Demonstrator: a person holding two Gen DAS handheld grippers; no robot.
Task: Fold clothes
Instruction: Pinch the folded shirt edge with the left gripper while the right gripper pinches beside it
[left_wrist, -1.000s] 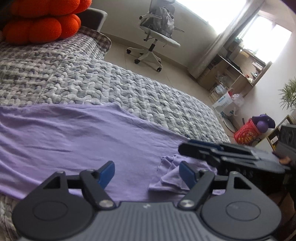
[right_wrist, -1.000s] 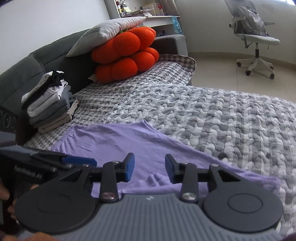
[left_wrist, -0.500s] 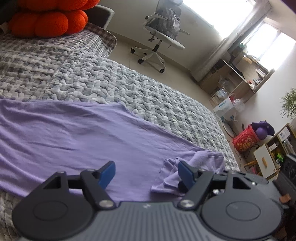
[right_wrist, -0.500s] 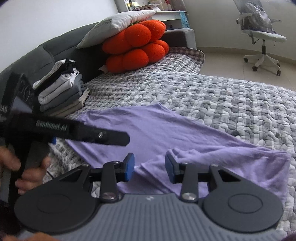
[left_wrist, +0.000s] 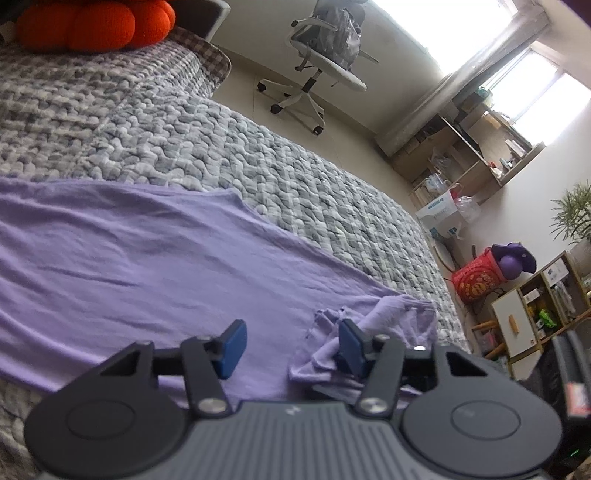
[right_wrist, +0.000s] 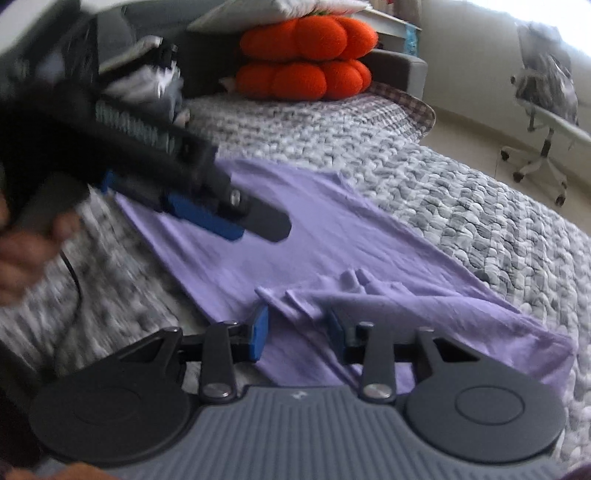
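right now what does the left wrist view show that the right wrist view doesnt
Only the left wrist view shows the desk, the potted plant and the red bag. Only the right wrist view shows the stack of folded clothes, the white pillow and the left gripper from outside. Both show the purple shirt, grey blanket, orange cushion and office chair.

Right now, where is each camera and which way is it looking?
Left wrist: on the left gripper, low over the purple shirt, facing the chair; shows only its own open fingers.
Right wrist: on the right gripper, facing the orange cushion; shows the left gripper and hand.
Both see shirt, quilt, chair, cushion.
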